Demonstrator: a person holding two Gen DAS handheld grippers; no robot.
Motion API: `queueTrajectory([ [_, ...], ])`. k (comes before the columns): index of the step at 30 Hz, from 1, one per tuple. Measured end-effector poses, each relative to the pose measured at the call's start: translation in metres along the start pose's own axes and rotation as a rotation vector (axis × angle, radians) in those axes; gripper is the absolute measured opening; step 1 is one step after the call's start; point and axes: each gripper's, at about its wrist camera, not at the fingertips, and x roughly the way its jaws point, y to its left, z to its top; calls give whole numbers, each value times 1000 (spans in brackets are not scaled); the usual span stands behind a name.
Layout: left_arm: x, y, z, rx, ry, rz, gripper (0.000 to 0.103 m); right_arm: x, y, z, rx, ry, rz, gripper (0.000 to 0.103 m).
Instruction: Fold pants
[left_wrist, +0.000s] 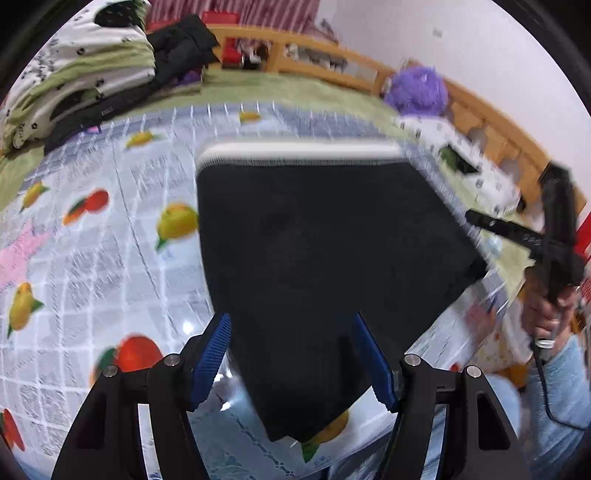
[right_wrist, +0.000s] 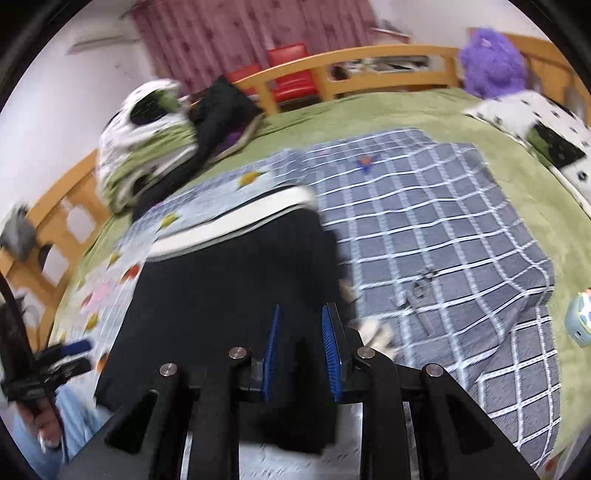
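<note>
I see the black pants (left_wrist: 325, 258) filling the centre of both frames; my left gripper (left_wrist: 295, 358) straddles their lower corner agape, my right gripper (right_wrist: 301, 354) parted over their near edge, gripping nothing.

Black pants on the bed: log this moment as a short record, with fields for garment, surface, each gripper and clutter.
garment: black pants, lying flat, white waistband at the far end
surface: fruit-print sheet beside a grey checked cloth
left gripper: open, over the pants' near edge, holding nothing
right gripper: narrowly open over the black fabric
clutter: purple plush toy, bundled bedding
</note>
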Motion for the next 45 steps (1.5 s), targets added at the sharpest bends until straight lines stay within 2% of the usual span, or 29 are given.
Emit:
queueTrajectory([
  [2,24,0,-11,0,69,42,61,16,7,-17,-53,64,-8,25],
  [5,17,11,-18,-34,84,9,61,46,3,-40,-52,156,-99,25],
  [7,0,16,-21,-12,74,13,61,35,5,-37,-47,136,-98,24],
  [9,-16,17,-31,50,56,37,61,22,2,-33,5,118,-62,24],
  [11,-22,17,-44,88,70,26,61,10,-2,-32,41,85,-35,24],
  [13,-15,15,-56,100,101,29,58,5,-2,-32,68,62,-40,24],
  [15,-5,10,-61,104,128,35,50,6,-2,-33,91,67,-41,24],
  [17,8,4,-63,128,157,19,50,10,-3,-36,126,86,-44,24],
  [18,14,-1,-62,153,164,42,50,9,-3,-39,141,97,-40,24],
  [20,15,-9,-61,199,127,104,50,7,-5,-46,170,109,-41,24],
  [21,15,-10,-59,201,115,104,46,6,-5,-50,177,110,-44,24],
  [22,16,-9,-57,193,113,101,32,4,-5,-51,182,110,-48,24],
  [23,18,-8,-54,182,118,97,23,3,-5,-54,186,108,-51,24],
  [25,18,-5,-50,179,92,96,13,3,-4,-60,185,109,-61,24],
  [28,7,5,-46,175,36,112,10,14,-4,-67,175,126,-83,24],
  [30,-14,21,-40,112,-33,107,10,21,-6,-71,208,149,-63,23],
  [32,-20,42,-32,43,-30,140,10,16,-4,-73,229,140,-7,21],
  [34,-8,58,-31,-9,21,137,11,15,4,-74,203,142,21,21],
  [36,0,71,-36,-60,100,54,13,22,15,-74,154,181,27,21],
  [38,-12,79,-40,-77,93,8,16,19,23,-70,90,184,-7,21],
  [40,-30,84,-44,-64,59,16,42,8,22,-64,78,137,-12,30],
  [41,-41,88,-44,-62,27,52,50,-1,20,-59,79,89,-27,43],
  [42,-46,93,-43,-62,4,68,54,-5,17,-54,80,58,-35,50],
  [45,-54,105,-25,-80,-35,69,54,-1,2,-33,122,17,-48,51],
])
